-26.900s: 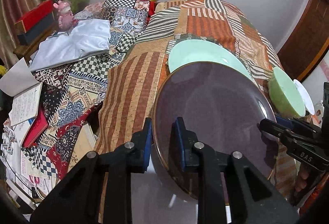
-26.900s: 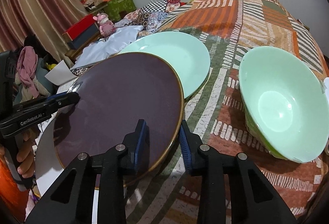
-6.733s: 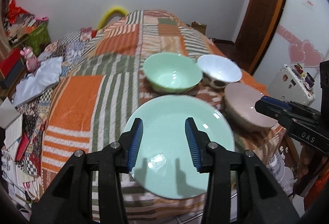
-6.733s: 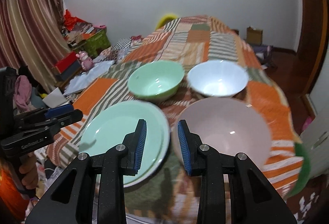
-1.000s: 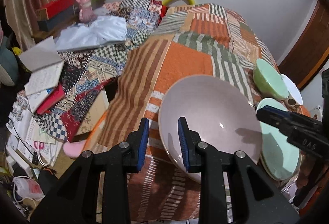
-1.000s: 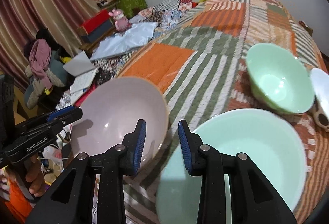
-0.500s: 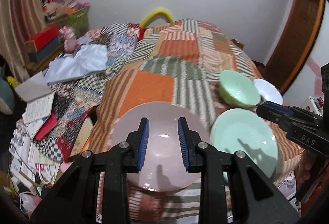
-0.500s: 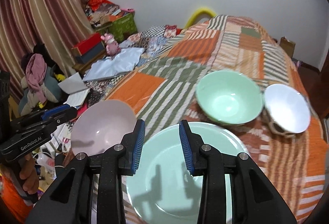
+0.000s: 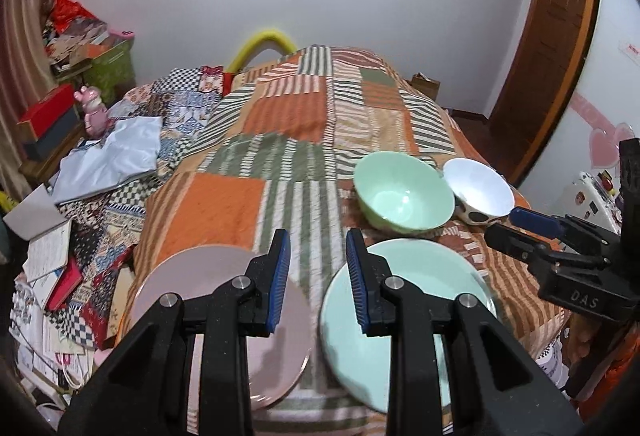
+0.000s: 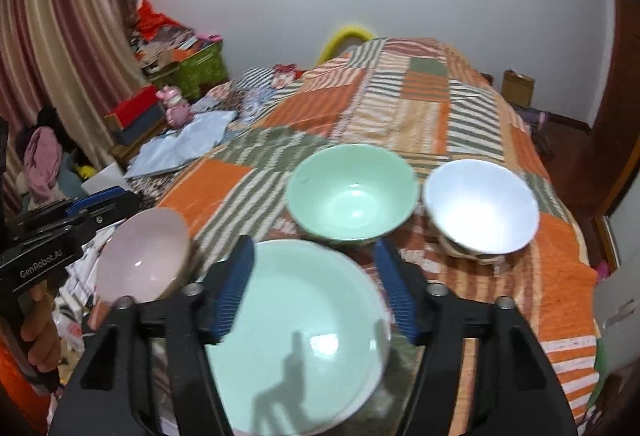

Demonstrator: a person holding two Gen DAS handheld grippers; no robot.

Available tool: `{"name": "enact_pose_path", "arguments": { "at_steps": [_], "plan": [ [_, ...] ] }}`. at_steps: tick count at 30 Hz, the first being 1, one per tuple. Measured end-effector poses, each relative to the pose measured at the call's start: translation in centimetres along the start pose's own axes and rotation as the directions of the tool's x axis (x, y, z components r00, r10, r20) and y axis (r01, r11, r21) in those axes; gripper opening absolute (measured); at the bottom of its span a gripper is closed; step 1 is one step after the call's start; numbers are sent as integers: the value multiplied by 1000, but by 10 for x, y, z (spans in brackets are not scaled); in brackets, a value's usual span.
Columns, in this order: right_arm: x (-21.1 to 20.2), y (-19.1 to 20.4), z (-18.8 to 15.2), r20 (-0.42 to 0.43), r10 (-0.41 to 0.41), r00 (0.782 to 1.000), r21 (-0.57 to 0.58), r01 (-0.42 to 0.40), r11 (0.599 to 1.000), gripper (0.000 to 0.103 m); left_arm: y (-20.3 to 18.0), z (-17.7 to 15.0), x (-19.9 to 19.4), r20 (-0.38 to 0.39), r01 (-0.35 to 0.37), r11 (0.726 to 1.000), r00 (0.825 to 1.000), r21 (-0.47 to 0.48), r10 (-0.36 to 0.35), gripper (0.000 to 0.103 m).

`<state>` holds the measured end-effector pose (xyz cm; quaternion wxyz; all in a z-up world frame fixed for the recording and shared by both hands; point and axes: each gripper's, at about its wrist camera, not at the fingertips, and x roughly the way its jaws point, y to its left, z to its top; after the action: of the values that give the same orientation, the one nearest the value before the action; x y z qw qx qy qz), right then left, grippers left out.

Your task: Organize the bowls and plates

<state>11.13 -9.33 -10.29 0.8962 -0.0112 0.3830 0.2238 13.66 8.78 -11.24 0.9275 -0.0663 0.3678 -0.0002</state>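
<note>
Both grippers are empty and hang above the near edge of the bed. Left gripper (image 9: 314,276) has its jaws parted with only quilt showing in the gap, nothing pinched; it sits between the pink bowl (image 9: 224,320) on its left and the mint green plate (image 9: 408,320) on its right, so it looks uncommitted to either. Right gripper (image 10: 316,284) is spread much wider, directly over the same plate (image 10: 296,340), its shadow falling on the plate face; my read is that the wide spread is prep for a rim grab, not a hold. All dishes rest on the patchwork quilt (image 9: 312,139): pink bowl at the near left corner, close to the drop-off, plate just beside it toward centre, mint green bowl (image 10: 352,191) behind the plate, white bowl (image 10: 480,207) right beside that one, rims near or touching, can't tell which. Layout reads as sorted by type: bowls to be nested, plate as base. Pink bowl is the odd one out, well apart from the other two bowls. Risk is the soft quilt: dishes tilt on it, and the pink bowl sits nearest the edge.
</note>
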Motion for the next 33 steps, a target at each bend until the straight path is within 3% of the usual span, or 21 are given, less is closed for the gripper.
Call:
{"name": "enact_pose_path", "arguments": {
  "at_steps": [8,12,16,24,33],
  "plan": [
    [14,-27,2,-30,-21,999,56,22,998,69,-19,14,37,-58,30,1000,998,9,-30,29],
    [27,-40,3,-47,-4,999,88,8,996,69,-27,21,54,-69,34,999,997,34,-31,45],
    [43,-52,3,-77,38,996,150,-27,988,69,-37,28,73,-84,38,997,996,61,-33,47],
    [68,-57,2,-130,73,989,187,-48,981,45,-41,35,120,-181,56,996,982,67,-43,49],
    [92,-61,4,-164,69,984,217,-32,976,37,-45,45,162,-238,46,994,971,103,-20,48]
  ]
}}
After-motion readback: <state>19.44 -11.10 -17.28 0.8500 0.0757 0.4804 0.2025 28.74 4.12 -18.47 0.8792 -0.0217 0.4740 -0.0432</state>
